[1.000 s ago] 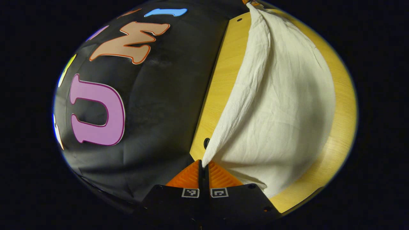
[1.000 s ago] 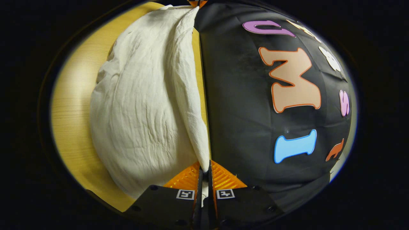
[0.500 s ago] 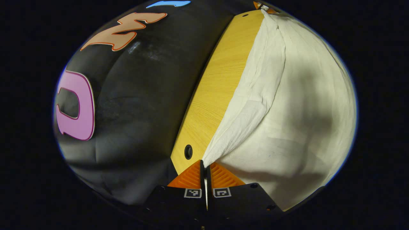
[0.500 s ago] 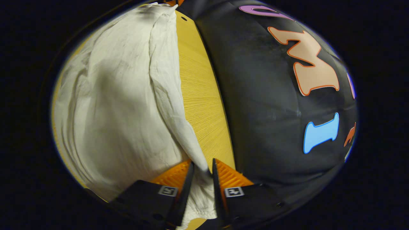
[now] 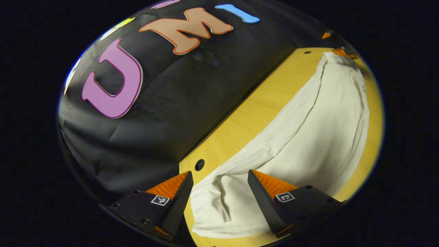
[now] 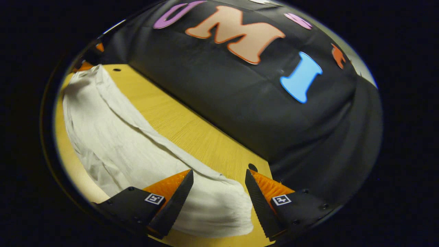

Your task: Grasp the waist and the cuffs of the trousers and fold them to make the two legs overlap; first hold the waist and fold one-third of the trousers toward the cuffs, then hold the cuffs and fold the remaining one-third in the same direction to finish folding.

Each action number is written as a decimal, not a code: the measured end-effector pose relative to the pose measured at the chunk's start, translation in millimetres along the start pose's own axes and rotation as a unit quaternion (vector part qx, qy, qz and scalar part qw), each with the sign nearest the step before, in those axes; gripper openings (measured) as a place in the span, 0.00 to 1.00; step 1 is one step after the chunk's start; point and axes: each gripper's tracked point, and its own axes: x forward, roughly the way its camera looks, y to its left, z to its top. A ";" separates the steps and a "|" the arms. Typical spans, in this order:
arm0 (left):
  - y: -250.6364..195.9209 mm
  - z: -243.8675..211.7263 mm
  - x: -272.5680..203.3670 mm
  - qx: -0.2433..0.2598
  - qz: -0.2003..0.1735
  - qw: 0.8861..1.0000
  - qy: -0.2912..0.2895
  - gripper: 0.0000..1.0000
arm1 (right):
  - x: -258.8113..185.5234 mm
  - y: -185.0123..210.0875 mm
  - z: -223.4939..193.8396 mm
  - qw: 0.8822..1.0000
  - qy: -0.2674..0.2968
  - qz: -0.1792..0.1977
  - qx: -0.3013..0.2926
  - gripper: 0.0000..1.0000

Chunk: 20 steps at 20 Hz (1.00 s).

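While both jaws are standing apart, the left gripper (image 5: 219,185) and right gripper (image 6: 219,183) are hovering over the trousers (image 5: 319,137) lying on the tabletop (image 5: 253,113); loose edges are risking unfolding.

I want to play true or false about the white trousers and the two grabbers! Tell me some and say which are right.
1. The left gripper is open. True.
2. The right gripper is pinching the trousers. False: its jaws are apart, with cloth lying between them.
3. The trousers lie on a wooden table. True.
4. The trousers are blue. False: they are white.
5. The table has a small round hole near its corner. True.
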 end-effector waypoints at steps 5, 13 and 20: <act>-43.2 39.0 -52.4 -0.159 -0.035 0.986 -0.042 0.95 | -21.0 -54.5 -43.6 0.984 0.039 -0.046 0.165 0.98; -56.4 64.7 -108.6 -0.204 -0.035 0.977 -0.055 0.96 | -28.3 -63.0 -130.0 0.896 0.117 -0.076 0.422 0.99; -66.4 55.8 -138.7 -0.201 -0.021 0.979 -0.038 0.95 | -24.4 -36.1 -155.6 0.806 0.156 -0.059 0.568 0.92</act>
